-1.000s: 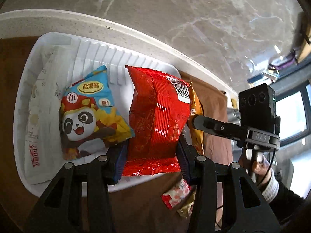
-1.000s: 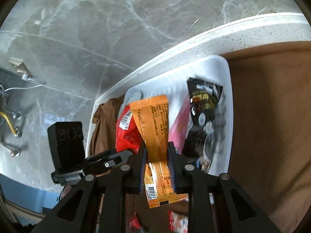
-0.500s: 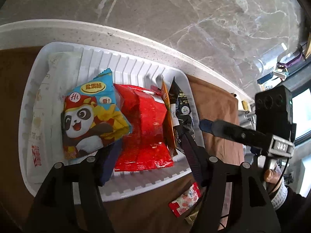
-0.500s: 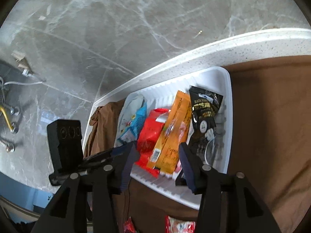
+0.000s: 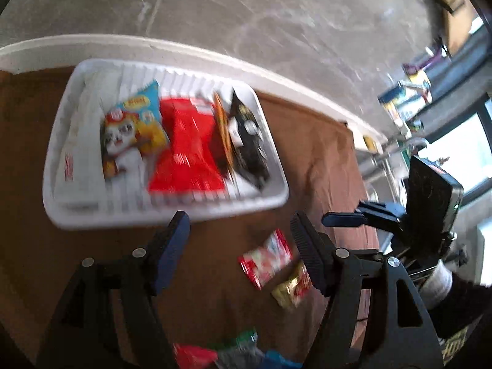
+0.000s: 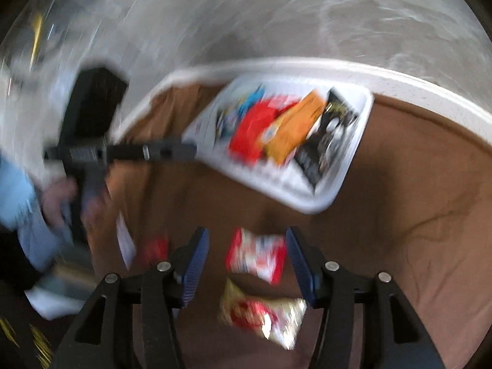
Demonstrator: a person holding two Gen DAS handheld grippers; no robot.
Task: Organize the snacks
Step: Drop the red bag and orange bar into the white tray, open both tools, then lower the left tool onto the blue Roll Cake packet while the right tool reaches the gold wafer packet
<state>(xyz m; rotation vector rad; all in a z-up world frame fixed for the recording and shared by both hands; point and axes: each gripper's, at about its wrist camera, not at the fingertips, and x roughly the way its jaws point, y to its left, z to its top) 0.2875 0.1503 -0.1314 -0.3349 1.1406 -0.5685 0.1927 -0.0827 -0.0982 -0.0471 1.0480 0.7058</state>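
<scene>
- Left wrist view: we see the left gripper (image 5: 240, 233) with fingers apart, just opened wider, nothing between them. The white tray (image 5: 172, 212) on the brown counter (image 5: 313, 160) holds the panda bag (image 5: 129, 135), red bag (image 5: 184, 150) and black bag (image 5: 249, 141).
- Right wrist view: we see the right gripper (image 6: 247, 256) with fingers apart, just opened wider, above a red-white packet (image 6: 255, 256) lying on the counter, untouched. A yellow-red packet (image 6: 261, 313) lies nearer the camera.
</scene>
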